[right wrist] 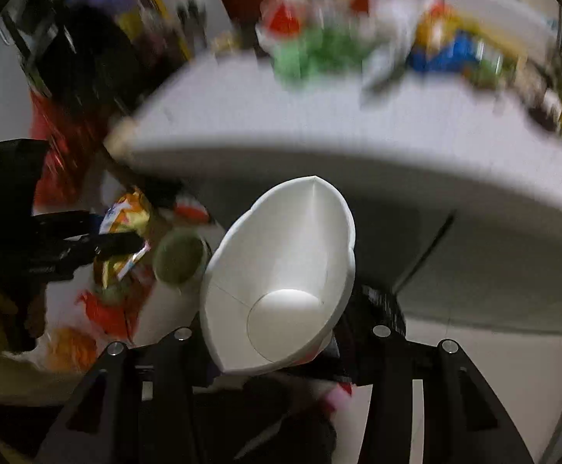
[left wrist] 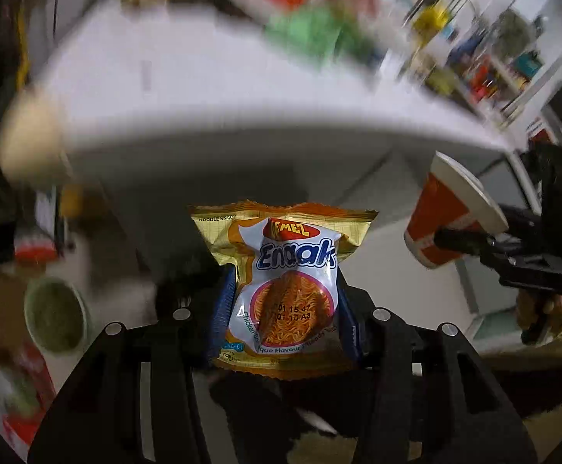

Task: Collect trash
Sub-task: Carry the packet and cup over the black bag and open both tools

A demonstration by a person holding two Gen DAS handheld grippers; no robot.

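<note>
below white table edge [left wrist: 242,123]: left gripper [left wrist: 285,309] pinches orange-yellow foil noodle snack packet [left wrist: 285,286]; right gripper [right wrist: 281,332] clamps squashed red-and-white paper cup [right wrist: 281,270]; both angled steeply down.

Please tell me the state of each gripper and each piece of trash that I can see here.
left gripper: shut on the noodle packet.
noodle packet: held upright, crumpled.
right gripper: shut on the paper cup.
paper cup: held, squashed, empty inside.
</note>
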